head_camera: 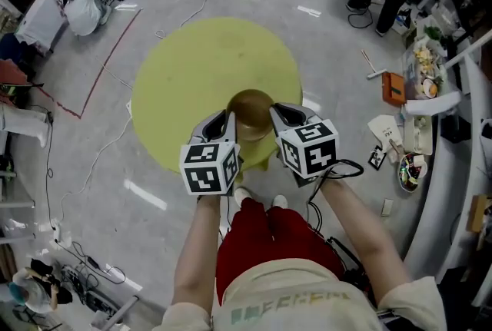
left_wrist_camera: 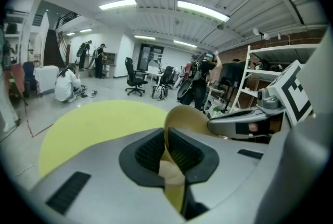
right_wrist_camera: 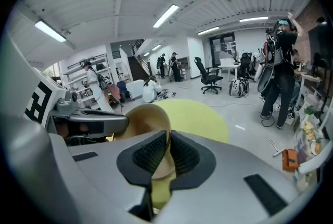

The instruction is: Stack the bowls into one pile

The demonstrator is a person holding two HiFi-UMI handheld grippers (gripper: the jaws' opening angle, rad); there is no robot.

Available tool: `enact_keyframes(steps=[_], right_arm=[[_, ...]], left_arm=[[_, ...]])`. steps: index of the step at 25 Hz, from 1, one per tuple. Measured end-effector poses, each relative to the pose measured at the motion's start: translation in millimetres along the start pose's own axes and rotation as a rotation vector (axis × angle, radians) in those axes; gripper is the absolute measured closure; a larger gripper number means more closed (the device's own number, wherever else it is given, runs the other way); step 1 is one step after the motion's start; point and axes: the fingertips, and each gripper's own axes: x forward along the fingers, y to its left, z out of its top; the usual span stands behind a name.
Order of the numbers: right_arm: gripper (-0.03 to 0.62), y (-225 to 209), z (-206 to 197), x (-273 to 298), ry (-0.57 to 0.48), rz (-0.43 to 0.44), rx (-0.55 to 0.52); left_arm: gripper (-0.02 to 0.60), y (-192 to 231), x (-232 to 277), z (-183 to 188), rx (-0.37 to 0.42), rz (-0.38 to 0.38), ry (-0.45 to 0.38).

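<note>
A tan-brown bowl [head_camera: 252, 114] hangs over the near edge of the round yellow table [head_camera: 200, 76], held between both grippers. My left gripper [head_camera: 229, 123] is shut on its left rim and my right gripper [head_camera: 275, 117] on its right rim. In the left gripper view the jaws of the left gripper [left_wrist_camera: 166, 146] pinch the thin wall of the bowl [left_wrist_camera: 188, 118], with the right gripper [left_wrist_camera: 243, 125] across from it. In the right gripper view the right gripper [right_wrist_camera: 167, 153] clamps the rim of the bowl [right_wrist_camera: 147, 118], and the left gripper [right_wrist_camera: 89, 124] shows opposite. I cannot tell whether more bowls nest inside.
Cables [head_camera: 92, 160] and a red tape line [head_camera: 100, 68] run over the grey floor left of the table. A person in white [head_camera: 83, 3] crouches at the far left. A cluttered shelf [head_camera: 430, 91] and loose items on the floor [head_camera: 388, 130] lie to the right.
</note>
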Motion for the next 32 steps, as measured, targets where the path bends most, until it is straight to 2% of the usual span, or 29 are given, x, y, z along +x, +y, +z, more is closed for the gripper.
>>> enact_keyframes(steps=[9,20,32], right_arm=[[0.542,-6.0,-28.7,21.9,0.058,0.003,0.021],[0.542,-13.9,-46.1,36.0,0.105,-0.005,0.039],[0.542,-14.9,-56.7,52.9,0.138,-0.028,-0.003]], left_arm=[[0.541,9.0,17.1,-28.9,-0.023,0.01,0.065],[0.541,12.4,31.4,-44.9,-0.027,0.01,0.109],[0.54,22.8,41.9,-62.0,-0.05,0.016,0.139]])
